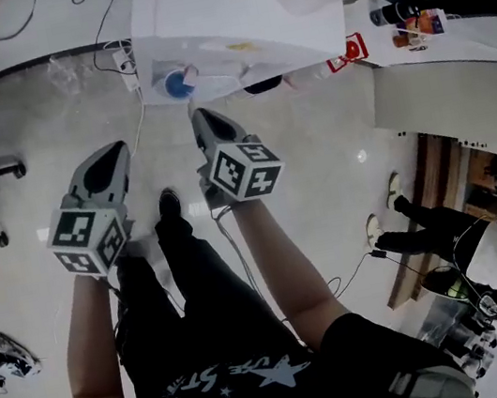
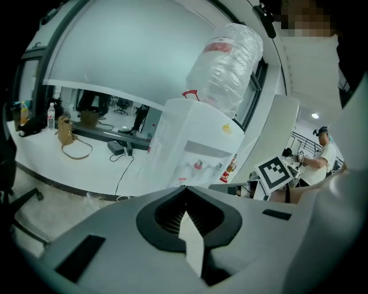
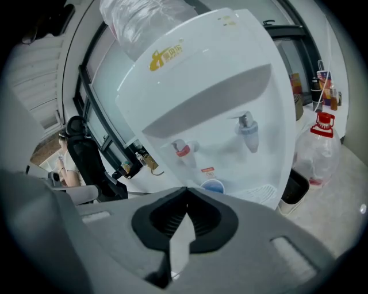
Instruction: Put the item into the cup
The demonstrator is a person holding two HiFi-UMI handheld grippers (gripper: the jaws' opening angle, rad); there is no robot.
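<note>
Blue cup (image 1: 176, 84) on dispenser (image 1: 235, 14), just beyond right claw (image 1: 199, 114)

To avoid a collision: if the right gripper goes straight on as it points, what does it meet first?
Probably the low front of the tall white plastic water dispenser, beside the small round blue cup. The right gripper has its jaws shut and empty. Depth is unclear.
</note>
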